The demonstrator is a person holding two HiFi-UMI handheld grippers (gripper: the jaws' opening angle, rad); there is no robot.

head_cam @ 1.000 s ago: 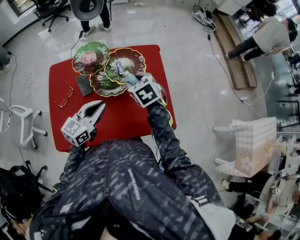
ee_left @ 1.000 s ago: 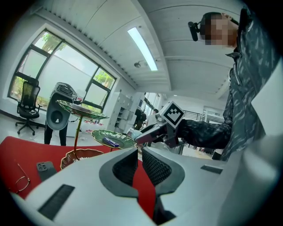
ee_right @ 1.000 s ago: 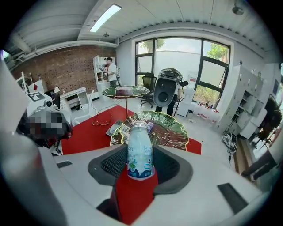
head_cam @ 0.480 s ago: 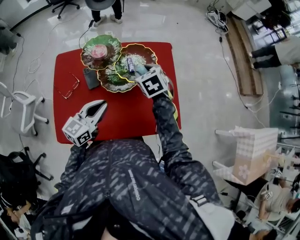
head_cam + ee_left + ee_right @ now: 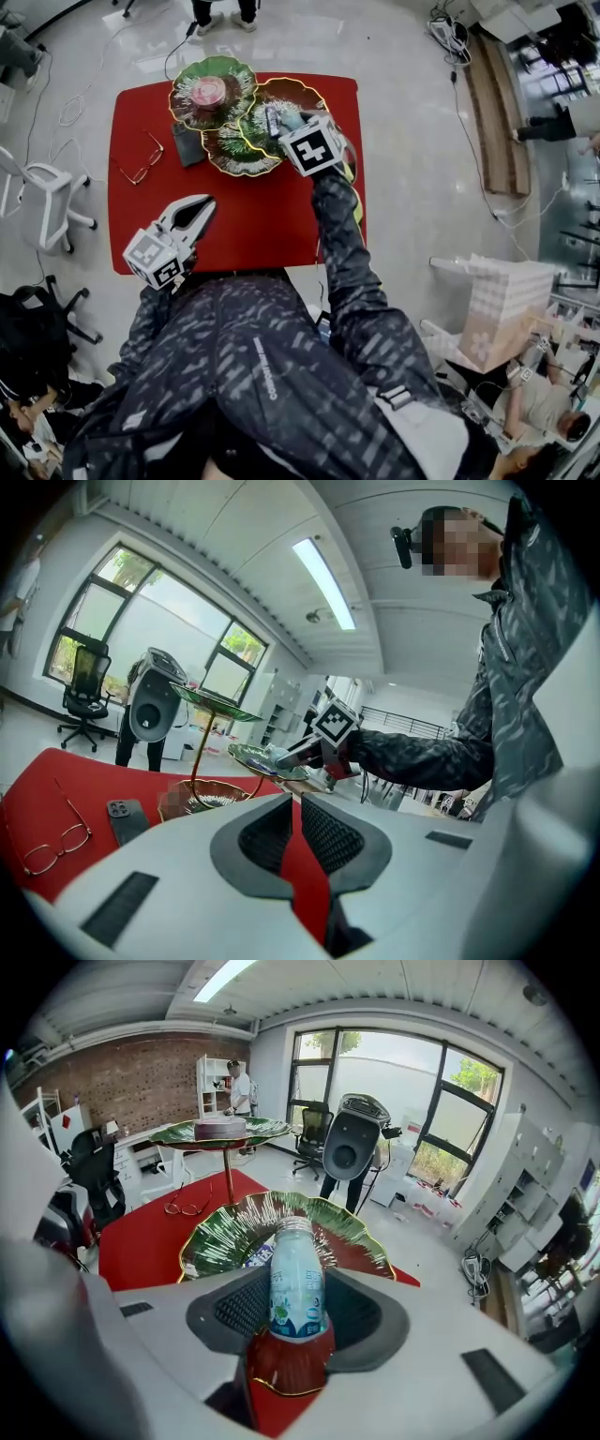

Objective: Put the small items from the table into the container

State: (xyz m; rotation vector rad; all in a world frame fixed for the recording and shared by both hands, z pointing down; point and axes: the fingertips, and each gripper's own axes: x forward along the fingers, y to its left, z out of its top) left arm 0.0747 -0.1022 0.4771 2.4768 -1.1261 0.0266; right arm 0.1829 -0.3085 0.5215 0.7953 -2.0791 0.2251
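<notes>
My right gripper (image 5: pixel 297 1290) is shut on a small white bottle (image 5: pixel 296 1279) with a blue-green label and a silver cap. It holds the bottle over the green leaf-shaped dish (image 5: pixel 220 1232) of a tiered stand (image 5: pixel 246 122) at the far side of the red table (image 5: pixel 253 216). A blue-and-white packet (image 5: pixel 255 1258) lies in that dish. The top dish (image 5: pixel 230 75) carries a round pink item (image 5: pixel 210 91). My left gripper (image 5: pixel 195 208) hovers over the table's near left part, far from the stand. Its tips meet with nothing between them.
A dark phone (image 5: pixel 189 146) and a pair of glasses (image 5: pixel 141 161) lie on the table left of the stand. A brown-red dish (image 5: pixel 302 92) sits at the stand's right. A person stands beyond the table (image 5: pixel 223 9). Chairs (image 5: pixel 42 211) stand to the left.
My right gripper has carried the bottle a little farther over the stand's dishes. The left gripper has stayed near the table's front left.
</notes>
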